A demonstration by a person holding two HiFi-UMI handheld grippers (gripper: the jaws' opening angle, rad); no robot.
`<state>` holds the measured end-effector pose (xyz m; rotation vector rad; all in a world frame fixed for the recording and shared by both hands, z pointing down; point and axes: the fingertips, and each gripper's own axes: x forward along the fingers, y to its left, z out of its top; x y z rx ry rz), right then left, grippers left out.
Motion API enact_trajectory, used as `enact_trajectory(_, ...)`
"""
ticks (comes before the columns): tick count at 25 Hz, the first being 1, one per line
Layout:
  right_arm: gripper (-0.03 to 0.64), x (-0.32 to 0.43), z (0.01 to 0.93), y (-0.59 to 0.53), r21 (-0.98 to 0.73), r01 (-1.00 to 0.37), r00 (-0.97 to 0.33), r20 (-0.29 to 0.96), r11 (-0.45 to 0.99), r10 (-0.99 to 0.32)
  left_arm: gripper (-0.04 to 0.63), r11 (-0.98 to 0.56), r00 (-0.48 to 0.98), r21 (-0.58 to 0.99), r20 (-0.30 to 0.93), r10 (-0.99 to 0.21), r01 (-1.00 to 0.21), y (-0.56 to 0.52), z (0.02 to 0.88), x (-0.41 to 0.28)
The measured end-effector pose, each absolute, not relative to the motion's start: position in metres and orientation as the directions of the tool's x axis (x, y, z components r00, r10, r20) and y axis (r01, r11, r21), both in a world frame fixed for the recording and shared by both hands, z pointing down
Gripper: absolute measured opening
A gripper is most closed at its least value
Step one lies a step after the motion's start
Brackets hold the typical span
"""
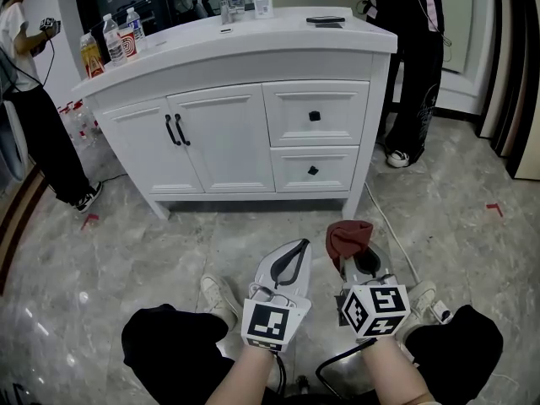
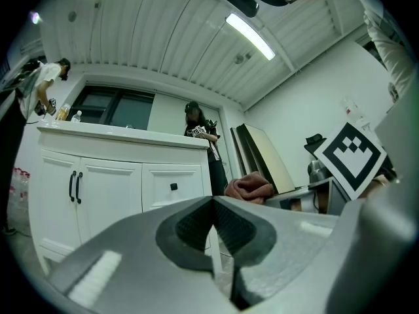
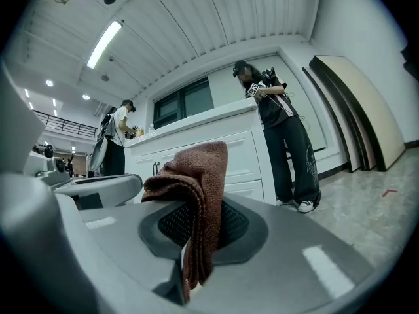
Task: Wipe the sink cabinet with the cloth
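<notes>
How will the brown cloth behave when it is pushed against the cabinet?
Probably floppy: the cloth folds and droops over the right gripper. Likely light, since a pinch of the jaws holds it up. Its rough weave should not slip easily from them.

Nubby terry cloth [image 3: 196, 195], smooth satin-painted cabinet [image 1: 224, 146], glossy, seemingly marble floor [image 1: 126, 247]

We see a grey marbled floor [image 1: 253, 239] carrying a white cabinet [image 1: 228, 142], red tape marks [image 1: 494, 210] and a white cable [image 1: 390, 226]. One person [image 1: 34, 116] stands on it left of the cabinet, another [image 1: 418, 74] behind its right end. On the cabinet's top [image 1: 278, 36] stand two bottles [image 1: 112, 39] and a carton [image 1: 91, 56] at the left end. A pump bottle [image 1: 262, 1] stands by the tap [image 1: 221, 2], and a dark flat thing [image 1: 326, 20] lies at the right.
</notes>
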<state>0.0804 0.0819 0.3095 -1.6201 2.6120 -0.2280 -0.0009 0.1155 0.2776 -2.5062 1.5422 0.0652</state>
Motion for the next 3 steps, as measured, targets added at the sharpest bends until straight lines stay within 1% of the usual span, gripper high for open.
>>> enact_trajectory(3, 0.078, 0.0789, 0.3101, 0.0812, -0.15, -0.887, -0.445, 0.028, 0.436, -0.895, 0.0, -0.43, 0.449, -0.147, -0.136, -0.883, -0.891, 0.1134, 0.279, -0.0036)
